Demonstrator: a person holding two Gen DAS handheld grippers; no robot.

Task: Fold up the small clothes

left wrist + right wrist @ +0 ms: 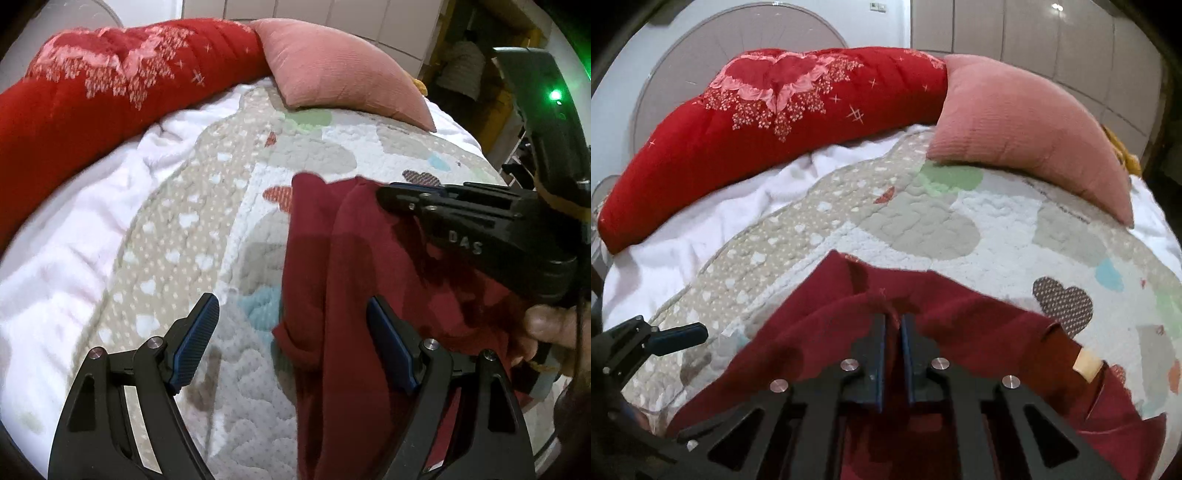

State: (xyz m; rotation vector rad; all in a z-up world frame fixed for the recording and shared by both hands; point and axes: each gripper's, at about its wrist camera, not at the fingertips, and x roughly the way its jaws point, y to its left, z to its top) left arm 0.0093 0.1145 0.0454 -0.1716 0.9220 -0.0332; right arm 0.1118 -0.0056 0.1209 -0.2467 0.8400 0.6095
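Observation:
A dark red garment [351,277] lies crumpled on the patterned quilt [192,229]. In the left wrist view my left gripper [291,301] hovers open over the garment's left edge, one blue pad over the quilt, the other over the cloth, nothing pinched. My right gripper [386,194] reaches in from the right, shut on the garment's far edge. In the right wrist view the right gripper [894,319] has its jaws together with a raised fold of the garment [960,314] pinched between the pads. A beige label [1087,363] shows at the garment's right side.
A long red bolster [768,122] and a pink pillow [1027,125] lie along the bed's far side. A white blanket [701,225] edges the quilt [923,229]. A rounded headboard [701,48] stands behind. A person's thumb [546,325] grips the right tool's handle.

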